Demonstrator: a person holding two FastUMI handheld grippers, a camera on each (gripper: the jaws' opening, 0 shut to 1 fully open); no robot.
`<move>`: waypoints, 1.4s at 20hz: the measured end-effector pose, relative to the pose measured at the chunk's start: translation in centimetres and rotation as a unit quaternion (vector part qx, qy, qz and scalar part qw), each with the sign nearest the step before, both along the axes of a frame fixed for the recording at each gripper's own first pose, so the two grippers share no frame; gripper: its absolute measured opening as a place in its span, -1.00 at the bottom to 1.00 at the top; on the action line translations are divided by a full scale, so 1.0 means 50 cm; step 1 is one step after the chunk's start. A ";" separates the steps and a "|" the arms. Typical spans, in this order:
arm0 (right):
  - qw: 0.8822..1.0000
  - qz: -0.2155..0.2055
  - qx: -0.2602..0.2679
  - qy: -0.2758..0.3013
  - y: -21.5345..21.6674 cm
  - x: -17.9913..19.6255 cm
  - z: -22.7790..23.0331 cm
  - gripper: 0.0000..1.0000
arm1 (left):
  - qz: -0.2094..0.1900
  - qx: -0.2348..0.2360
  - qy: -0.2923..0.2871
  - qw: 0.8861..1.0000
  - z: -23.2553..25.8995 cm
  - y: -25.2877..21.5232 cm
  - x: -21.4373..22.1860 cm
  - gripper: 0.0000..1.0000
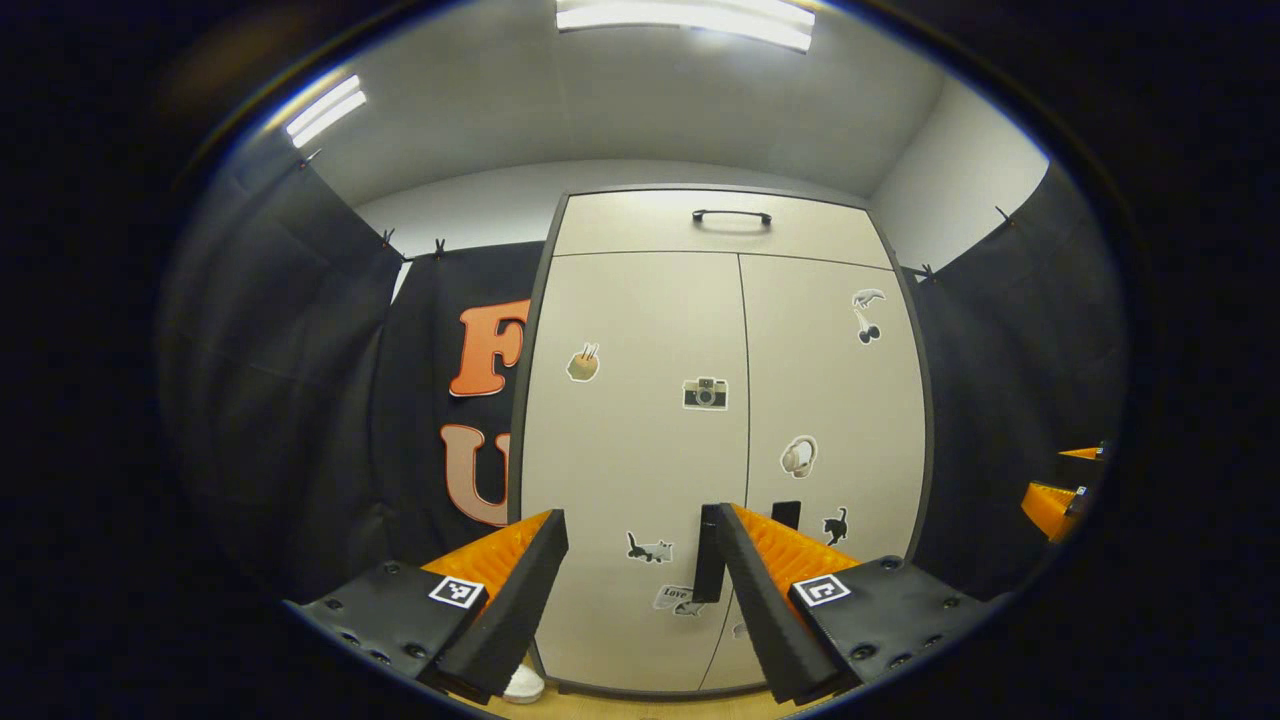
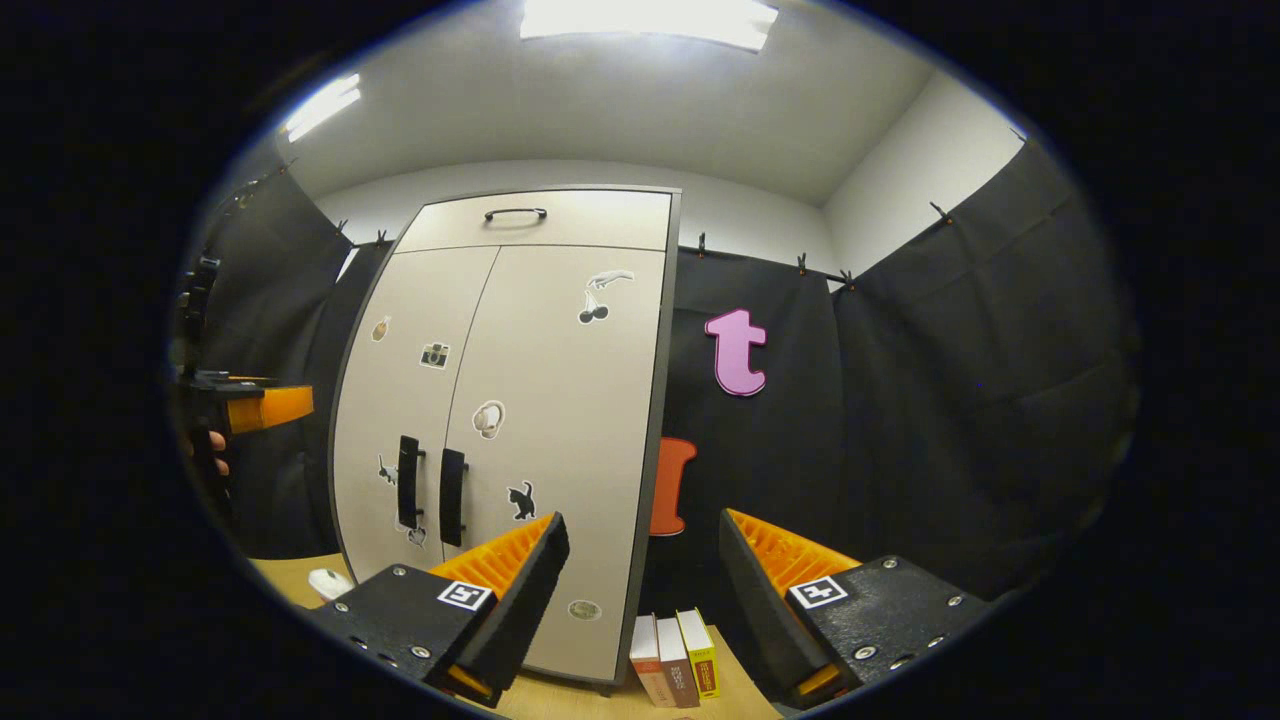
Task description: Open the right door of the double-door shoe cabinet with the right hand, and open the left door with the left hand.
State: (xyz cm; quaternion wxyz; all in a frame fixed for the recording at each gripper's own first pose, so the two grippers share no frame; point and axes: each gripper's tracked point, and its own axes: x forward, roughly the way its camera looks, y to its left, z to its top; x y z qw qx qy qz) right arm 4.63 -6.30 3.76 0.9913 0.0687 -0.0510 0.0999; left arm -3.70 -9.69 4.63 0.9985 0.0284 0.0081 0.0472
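In the left gripper view, the left gripper (image 1: 640, 560) hangs in open air at 6 o'clock, jaws spread wide with nothing between them. Just past its fingers stands the shoe cabinet (image 1: 725, 440), filling the centre of the view, both doors shut. The left door (image 1: 635, 450) carries camera and cat stickers; its dark vertical handle (image 1: 710, 553) shows at 5 o'clock beside the finger there, apart from it. The right door (image 1: 830, 420) sits at 3 o'clock of the seam, and the top drawer handle (image 1: 732, 215) lies at 12 o'clock. The other gripper shows at the 3 o'clock edge.

In the right gripper view, the right gripper (image 2: 640, 560) also hovers with jaws wide apart and empty. Three books (image 2: 675, 660) stand on the floor at 6 o'clock, between its fingers. The cabinet rises at 10 o'clock, its two door handles (image 2: 430, 482) side by side, well apart from the fingers.
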 end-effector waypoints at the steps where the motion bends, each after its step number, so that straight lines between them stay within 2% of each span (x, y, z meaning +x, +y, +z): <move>1: 1.000 -0.003 -0.007 -0.002 0.001 0.000 -0.004 0.85 | -0.006 0.008 0.001 1.000 -0.002 -0.002 0.002 0.92; 4: 1.000 -0.023 -0.013 -0.004 0.017 0.007 -0.004 0.85 | -0.018 0.027 -0.006 0.999 0.002 0.009 0.022 0.92; 12: 1.000 -0.011 -0.006 0.018 0.144 0.054 0.001 0.84 | -0.026 0.031 -0.008 0.999 -0.016 0.115 0.055 0.94; 15: 1.000 0.008 -0.002 0.026 0.205 0.081 0.001 0.84 | -0.018 0.032 0.000 0.999 -0.030 0.161 0.059 0.93; 19: 0.996 0.056 0.016 0.068 0.313 0.130 -0.028 0.82 | -0.009 0.022 0.009 1.000 -0.052 0.215 0.056 0.94; 22: 0.992 0.086 0.033 0.085 0.386 0.162 -0.032 0.77 | 0.015 0.020 0.016 1.000 -0.067 0.270 0.051 0.94; 28: 0.987 0.116 0.014 0.114 0.502 0.213 -0.067 0.74 | 0.050 0.011 0.025 0.998 -0.090 0.356 0.045 0.93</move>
